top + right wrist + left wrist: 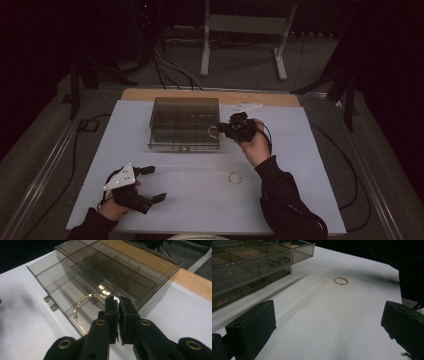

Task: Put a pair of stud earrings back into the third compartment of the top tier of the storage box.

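- The right gripper (117, 302) has its fingers (110, 312) clamped on a thin gold bracelet (83, 303), held over the near right corner of the smoked clear box (160, 277); in the high view the bracelet (213, 131) hangs just at the box (185, 122) edge.
- The pinch is on one end of the arc; the rest curves out to the side, free.
- The bracelet looks beaded or linked, so I judge it very light, with some give, and likely to swing or twist in the grip. It is also slim and shiny, so apt to slip from a shallow pinch.
- A hold across the band, well inside the pads, seems safest; hard squeezing might bend it.
- A second gold ring or bangle (341, 280) lies flat on the white table (324, 322), well apart from the box, in front of the left gripper (329, 325).
- The left fingers (252, 325) stand wide apart, holding nothing, low over the table.
- Lying flat, that ring gives little to catch: I would take it by the rim, one finger inside and one outside.
- The box has many open compartments; which one is meant I cannot tell.
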A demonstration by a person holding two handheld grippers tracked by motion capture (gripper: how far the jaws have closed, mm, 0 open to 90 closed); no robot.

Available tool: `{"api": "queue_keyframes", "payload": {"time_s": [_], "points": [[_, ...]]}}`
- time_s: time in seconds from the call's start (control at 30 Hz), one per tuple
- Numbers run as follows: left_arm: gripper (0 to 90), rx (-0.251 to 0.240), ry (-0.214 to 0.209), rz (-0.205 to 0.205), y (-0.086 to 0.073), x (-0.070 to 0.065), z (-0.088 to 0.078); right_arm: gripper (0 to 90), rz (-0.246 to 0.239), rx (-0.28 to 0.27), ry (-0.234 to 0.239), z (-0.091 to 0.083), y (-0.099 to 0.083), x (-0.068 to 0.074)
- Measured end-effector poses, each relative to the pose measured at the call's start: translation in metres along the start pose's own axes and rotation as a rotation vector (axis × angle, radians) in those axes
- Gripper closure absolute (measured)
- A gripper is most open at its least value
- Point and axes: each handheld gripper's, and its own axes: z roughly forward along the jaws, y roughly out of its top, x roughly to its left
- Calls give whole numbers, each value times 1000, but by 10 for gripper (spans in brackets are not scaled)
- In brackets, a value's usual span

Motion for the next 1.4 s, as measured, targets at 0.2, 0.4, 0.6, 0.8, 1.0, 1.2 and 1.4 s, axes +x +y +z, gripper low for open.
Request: {"api": "queue_keyframes", "payload": {"time_s": [0.2, 0.4, 0.6, 0.8, 1.0, 1.2, 1.4], "points": [[5, -4, 3, -4, 0, 0, 0, 864, 15, 12, 9, 11, 1, -1], [5, -5, 2, -4, 0, 0, 0, 863, 19, 12, 11, 20, 6, 1], [5, -8, 4, -6, 0, 0, 0, 863, 18, 23, 17, 28, 9, 3], [5, -8, 3, -8, 0, 0, 0, 745, 31, 16, 44, 30, 10, 1], [5, -8, 3, -9, 0, 0, 0, 595, 28, -11, 56, 25, 11, 2], [5, -9, 3, -12, 0, 0, 0, 390, 28, -34, 56, 18, 11, 5], [5, -10, 4, -13, 0, 1, 0, 216, 26, -51, 59, 8, 7, 8]]}}
